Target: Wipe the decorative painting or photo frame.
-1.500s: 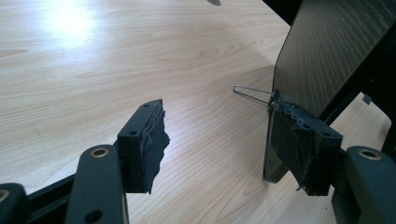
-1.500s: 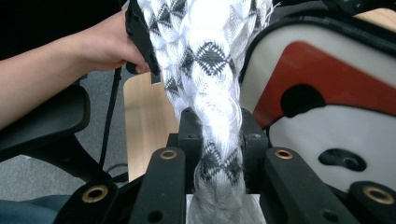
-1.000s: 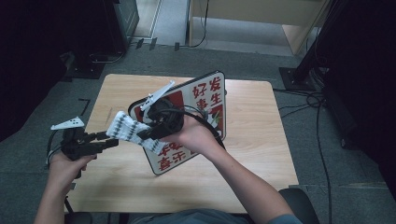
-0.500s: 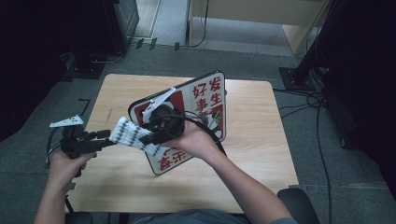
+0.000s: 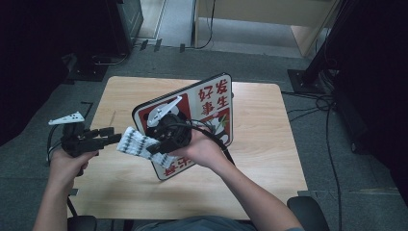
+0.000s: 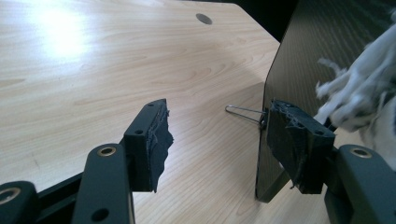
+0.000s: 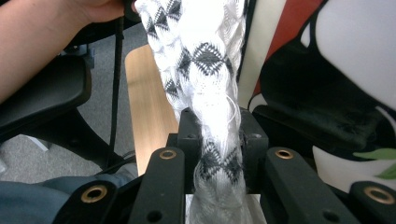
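A white knitted cloth (image 5: 137, 143) with a black diamond pattern hangs above the table's left half. My right gripper (image 5: 154, 150) is shut on one end of it; in the right gripper view the cloth (image 7: 205, 60) runs up from between the jaws of that gripper (image 7: 217, 140). My left gripper (image 5: 114, 138) points at the cloth's free end. Its jaws have just been closing and still stand apart. In the left gripper view nothing lies between the jaws of this gripper (image 6: 219, 140), and the frayed cloth (image 6: 364, 93) hangs just outside the right one.
A sign board (image 5: 211, 103) with red characters and a panda stands tilted on the wooden table (image 5: 269, 159), behind my right hand. Its dark back (image 6: 327, 42) rises beside the left gripper's right jaw, with a wire clip handle (image 6: 243, 112) at its foot. Cables lie on the grey floor.
The left gripper's tips have come closer to the cloth's free end, and the cloth has sunk a little. The right gripper keeps its hold.
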The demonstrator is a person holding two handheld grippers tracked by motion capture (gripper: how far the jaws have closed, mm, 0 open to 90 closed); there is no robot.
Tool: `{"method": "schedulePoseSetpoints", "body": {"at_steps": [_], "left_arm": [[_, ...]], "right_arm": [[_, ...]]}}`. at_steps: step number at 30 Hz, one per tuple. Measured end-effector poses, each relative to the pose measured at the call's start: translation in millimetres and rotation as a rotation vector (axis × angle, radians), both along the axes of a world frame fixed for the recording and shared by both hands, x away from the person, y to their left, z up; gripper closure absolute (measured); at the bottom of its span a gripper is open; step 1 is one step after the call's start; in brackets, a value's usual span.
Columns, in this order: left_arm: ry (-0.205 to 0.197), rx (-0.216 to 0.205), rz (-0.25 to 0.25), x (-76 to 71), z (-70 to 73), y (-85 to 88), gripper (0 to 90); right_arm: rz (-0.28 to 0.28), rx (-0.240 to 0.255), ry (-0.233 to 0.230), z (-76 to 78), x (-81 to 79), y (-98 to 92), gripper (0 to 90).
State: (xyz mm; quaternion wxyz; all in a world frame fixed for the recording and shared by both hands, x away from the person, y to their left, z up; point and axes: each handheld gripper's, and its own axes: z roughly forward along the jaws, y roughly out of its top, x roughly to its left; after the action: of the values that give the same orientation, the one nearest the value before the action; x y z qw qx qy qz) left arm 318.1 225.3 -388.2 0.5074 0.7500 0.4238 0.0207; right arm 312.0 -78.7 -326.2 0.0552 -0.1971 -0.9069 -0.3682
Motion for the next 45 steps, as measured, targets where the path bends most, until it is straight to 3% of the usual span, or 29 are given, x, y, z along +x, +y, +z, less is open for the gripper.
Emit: {"method": "schedulePoseSetpoints", "body": {"at_steps": [18,24,33,37,45], "left_arm": [[-0.052,0.001,-0.083,-0.6,30.2,-17.7,41.4],[-0.044,-0.023,-0.124,-1.7,38.4,-25.1,47.2],[-0.065,-0.051,-0.184,-5.9,54.6,-41.0,51.2],[-0.078,-0.042,-0.205,-6.3,57.2,-48.4,53.5],[-0.057,-0.030,-0.225,-5.2,53.1,-60.0,59.4]], "right_arm": [[-0.011,-0.024,0.021,-18.3,-3.5,-1.4,76.6],[-0.009,-0.033,0.021,-21.5,-4.2,-0.1,77.1],[-0.009,-0.040,0.026,-24.9,-5.6,0.6,77.1],[-0.014,-0.041,0.031,-27.8,-5.1,0.1,77.1],[-0.016,-0.047,0.036,-33.4,-5.6,-1.2,77.0]]}}
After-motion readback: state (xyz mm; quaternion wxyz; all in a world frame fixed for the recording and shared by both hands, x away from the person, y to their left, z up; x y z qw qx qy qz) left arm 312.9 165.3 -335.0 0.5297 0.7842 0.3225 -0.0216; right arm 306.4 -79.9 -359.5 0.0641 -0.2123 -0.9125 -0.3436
